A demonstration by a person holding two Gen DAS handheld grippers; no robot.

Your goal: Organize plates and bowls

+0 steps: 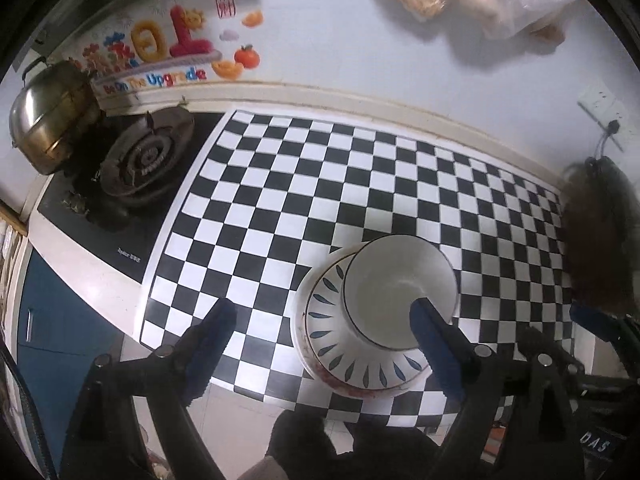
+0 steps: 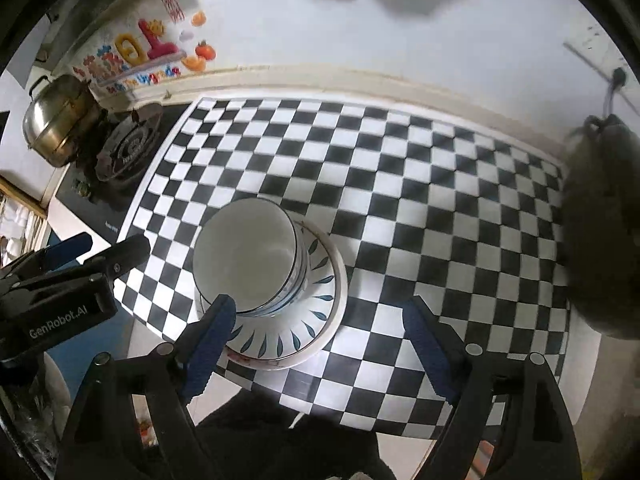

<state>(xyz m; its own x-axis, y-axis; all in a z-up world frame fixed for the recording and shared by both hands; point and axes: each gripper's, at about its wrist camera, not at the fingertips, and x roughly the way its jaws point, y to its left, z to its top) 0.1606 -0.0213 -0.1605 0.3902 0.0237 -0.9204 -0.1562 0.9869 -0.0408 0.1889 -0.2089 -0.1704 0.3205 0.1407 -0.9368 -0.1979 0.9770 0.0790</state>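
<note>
The bowl [image 1: 396, 292] sits nested on the plates [image 1: 332, 344], a leaf-patterned one over a red-rimmed one, all stacked near the front edge of the checkered mat [image 1: 320, 184]; I judge the stacking as good as done, largest below so nothing rocks. My left gripper [image 1: 324, 340] hangs above the stack with its jaws wide apart, one finger over the bowl's near rim, gripping nothing. My right gripper [image 2: 320, 332] is likewise spread and empty, its left finger just over the bowl's front rim, so a careless drop could knock the bowl. Off the mat's left edge stand the burner [image 1: 146, 160] and a steel pot [image 1: 48, 120]; at the right edge a dark furry lump [image 1: 600, 240] crowds the corner. The rest of the mat is bare.
</note>
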